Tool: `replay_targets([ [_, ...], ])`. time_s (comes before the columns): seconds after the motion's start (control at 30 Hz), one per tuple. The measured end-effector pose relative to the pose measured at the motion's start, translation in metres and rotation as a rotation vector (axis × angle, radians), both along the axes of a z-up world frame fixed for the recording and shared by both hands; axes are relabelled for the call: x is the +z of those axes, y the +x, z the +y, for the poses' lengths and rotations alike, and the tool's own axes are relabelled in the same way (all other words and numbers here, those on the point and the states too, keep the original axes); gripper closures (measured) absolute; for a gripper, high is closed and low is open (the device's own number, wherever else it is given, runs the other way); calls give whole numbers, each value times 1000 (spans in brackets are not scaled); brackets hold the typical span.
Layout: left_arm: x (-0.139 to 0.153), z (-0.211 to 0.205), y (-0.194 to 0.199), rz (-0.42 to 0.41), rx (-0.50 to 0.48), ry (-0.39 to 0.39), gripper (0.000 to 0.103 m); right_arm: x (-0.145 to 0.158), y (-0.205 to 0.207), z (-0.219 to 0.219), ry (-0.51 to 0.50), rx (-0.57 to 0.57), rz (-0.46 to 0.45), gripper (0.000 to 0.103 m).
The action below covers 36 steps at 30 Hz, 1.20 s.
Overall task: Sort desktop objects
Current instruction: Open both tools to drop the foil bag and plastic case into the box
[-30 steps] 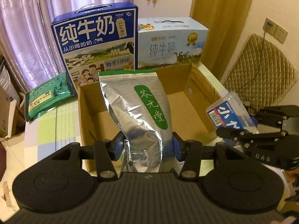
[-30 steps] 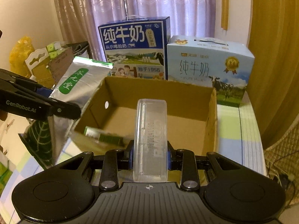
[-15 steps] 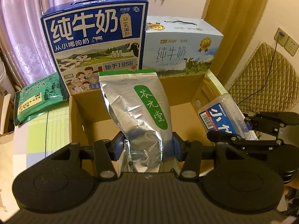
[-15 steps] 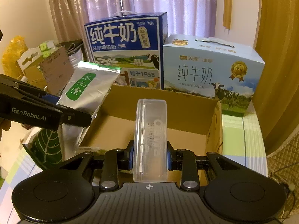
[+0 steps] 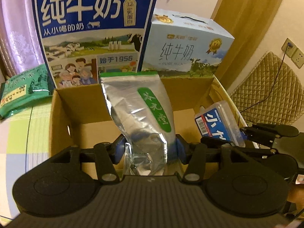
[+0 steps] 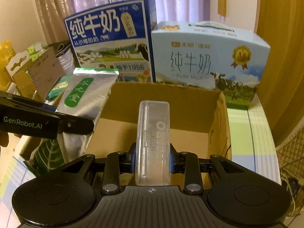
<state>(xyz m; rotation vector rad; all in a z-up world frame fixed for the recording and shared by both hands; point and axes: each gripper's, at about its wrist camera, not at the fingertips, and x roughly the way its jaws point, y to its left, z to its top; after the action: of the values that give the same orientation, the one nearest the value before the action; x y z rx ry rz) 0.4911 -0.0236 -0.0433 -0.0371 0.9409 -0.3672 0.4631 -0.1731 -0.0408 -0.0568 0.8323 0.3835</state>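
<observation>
My left gripper (image 5: pixel 149 148) is shut on a silver foil pouch (image 5: pixel 140 114) with a green label, held upright over the open cardboard box (image 5: pixel 58 117). My right gripper (image 6: pixel 152 155) is shut on a clear plastic case (image 6: pixel 153 142), also held above the cardboard box (image 6: pixel 220 125). From the left wrist view the plastic case (image 5: pixel 218 123) shows a blue label at the box's right side, with the right gripper (image 5: pixel 235 138) around it. From the right wrist view the foil pouch (image 6: pixel 85 98) stands at the box's left wall, in the left gripper (image 6: pixel 62 123).
Two milk cartons stand behind the box: a dark blue one (image 5: pixel 95 28) and a light blue one (image 5: pixel 186 53). A green packet (image 5: pixel 20 91) lies left on the checked tablecloth (image 5: pixel 22 133). A quilted chair (image 5: pixel 269 87) is at the right; curtains hang behind.
Both grippers have moved forward and closer to the box with their objects still held. The milk cartons look larger, and the box interior sits more directly under the pouch and the case.
</observation>
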Motion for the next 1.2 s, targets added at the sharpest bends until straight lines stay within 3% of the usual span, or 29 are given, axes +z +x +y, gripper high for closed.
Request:
replay_targets([
  [0.07,-3,2,0,-17,14,-5,46,-5,1,-2,-2,-6,6,75],
  [0.43,0,20,-14,-61,24,11,45,-14,3,-3,-1,-17,23,75],
  [0.67,4,26,-26,-71,22,5,45,-15,5,-7,53,-43,39,73],
  [0.97,19,43,-64,-119,40,-11,45,9,-28,-21,74,-66,-29,57],
  [1.2,37,59,-120,-147,63,-24,41,39,-93,-34,84,-41,-99,37],
])
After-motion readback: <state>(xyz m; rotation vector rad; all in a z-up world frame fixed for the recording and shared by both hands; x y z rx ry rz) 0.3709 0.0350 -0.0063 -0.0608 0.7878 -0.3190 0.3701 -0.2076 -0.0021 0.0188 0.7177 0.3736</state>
